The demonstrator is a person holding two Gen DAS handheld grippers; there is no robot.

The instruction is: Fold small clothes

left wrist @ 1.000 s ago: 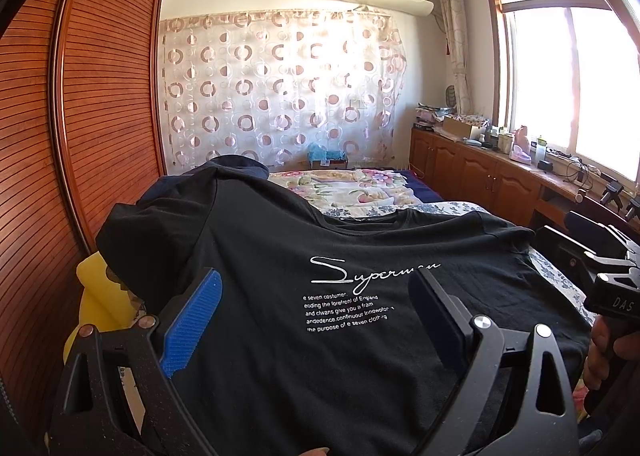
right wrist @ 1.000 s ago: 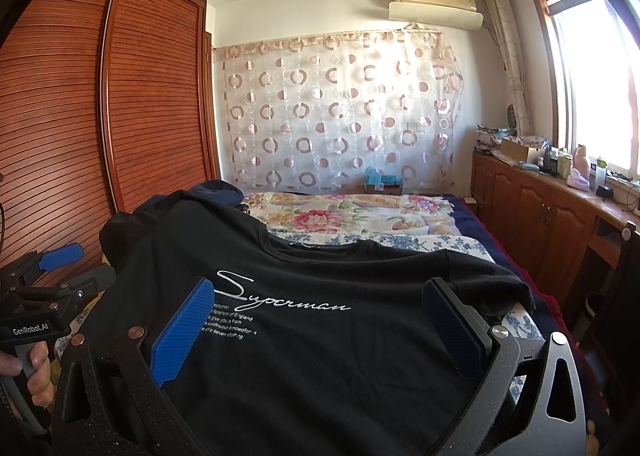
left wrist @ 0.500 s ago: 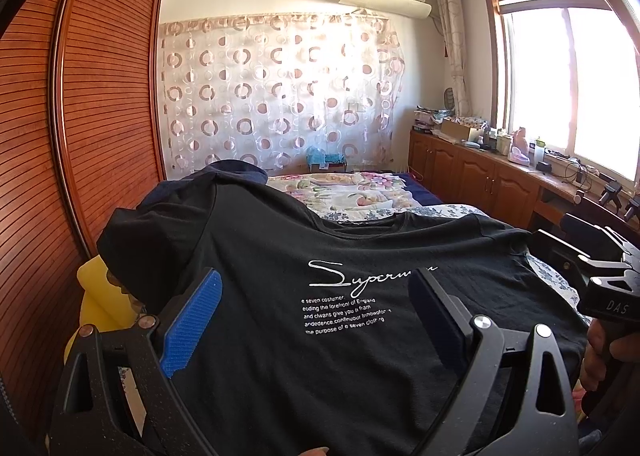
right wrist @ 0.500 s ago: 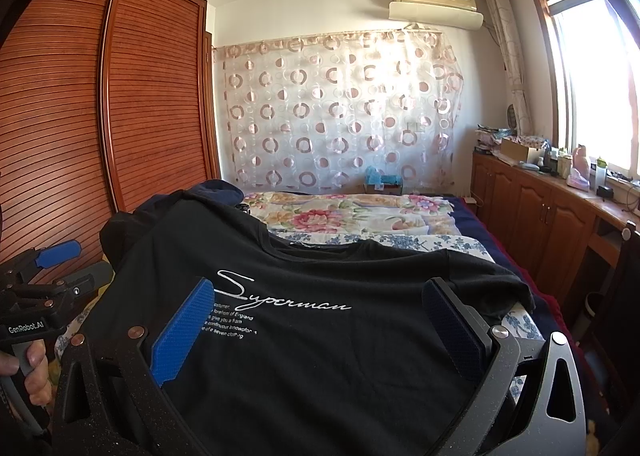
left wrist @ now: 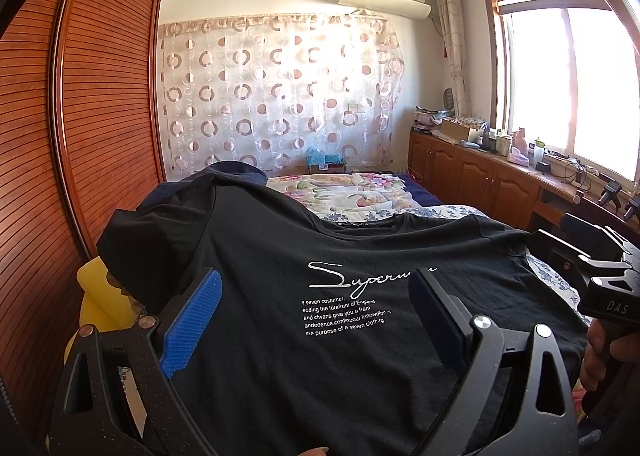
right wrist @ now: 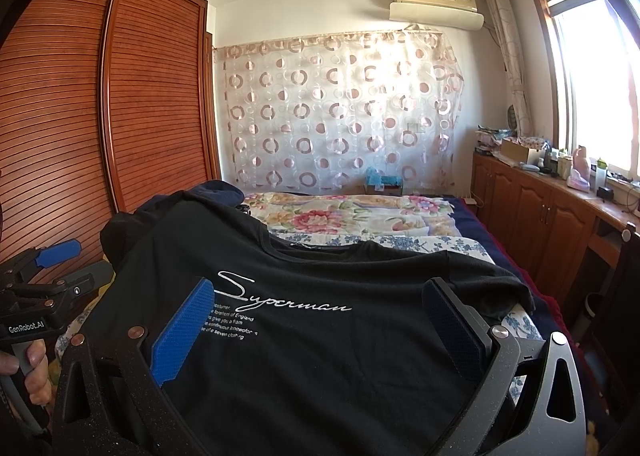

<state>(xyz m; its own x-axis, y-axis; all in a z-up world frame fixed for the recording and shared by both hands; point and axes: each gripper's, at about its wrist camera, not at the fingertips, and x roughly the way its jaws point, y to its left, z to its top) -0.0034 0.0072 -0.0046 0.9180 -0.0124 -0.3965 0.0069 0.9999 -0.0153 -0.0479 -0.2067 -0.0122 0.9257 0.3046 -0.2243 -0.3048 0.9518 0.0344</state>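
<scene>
A black T-shirt with white "Superman" lettering lies spread face up on the bed, neck away from me; it also shows in the right wrist view. My left gripper is open, its blue pads wide apart over the shirt's lower left part. My right gripper is open over the shirt's lower right part. Each gripper shows at the edge of the other's view: the right one and the left one. Neither holds cloth.
The bed carries a floral quilt and a dark blue garment beyond the shirt. A wooden slatted wardrobe stands close on the left. A yellow object sits by the bed's left edge. Wooden cabinets line the right wall under the window.
Both grippers stay open over the shirt. The left wrist view has shifted slightly, with the shirt's lettering a little lower and more to the left. The shirt itself has not moved.
</scene>
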